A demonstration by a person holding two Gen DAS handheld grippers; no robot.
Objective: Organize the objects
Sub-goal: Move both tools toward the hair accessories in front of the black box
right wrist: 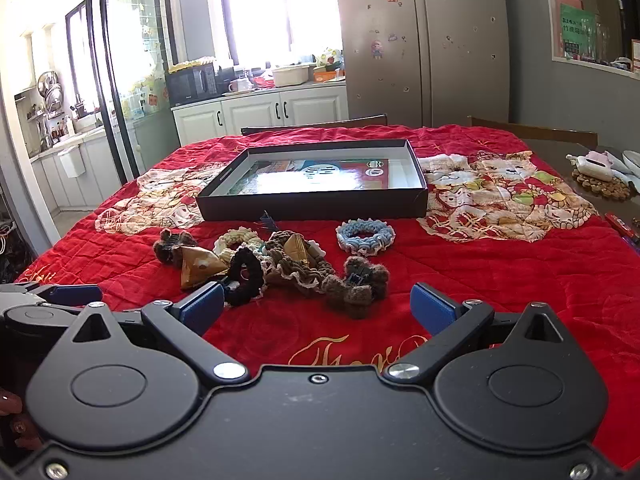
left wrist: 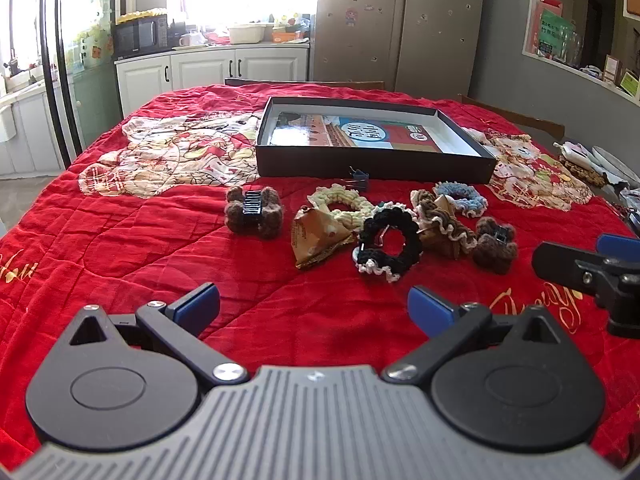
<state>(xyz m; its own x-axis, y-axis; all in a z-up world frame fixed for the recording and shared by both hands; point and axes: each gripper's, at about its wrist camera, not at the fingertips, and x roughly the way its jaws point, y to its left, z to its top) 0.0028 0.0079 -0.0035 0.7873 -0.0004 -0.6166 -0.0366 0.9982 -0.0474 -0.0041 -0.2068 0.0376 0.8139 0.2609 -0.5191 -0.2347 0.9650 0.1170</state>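
While both tongs (left wrist: 313,309) (right wrist: 317,307) gape empty, scrunchies (left wrist: 390,243), possibly binder clip (left wrist: 359,179), front box (left wrist: 372,162).

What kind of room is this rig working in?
Most likely a home kitchen and dining area. A tall fridge with magnets stands at the back, a microwave sits on a counter over white cabinets, and the work surface is a table under a red quilted cloth.
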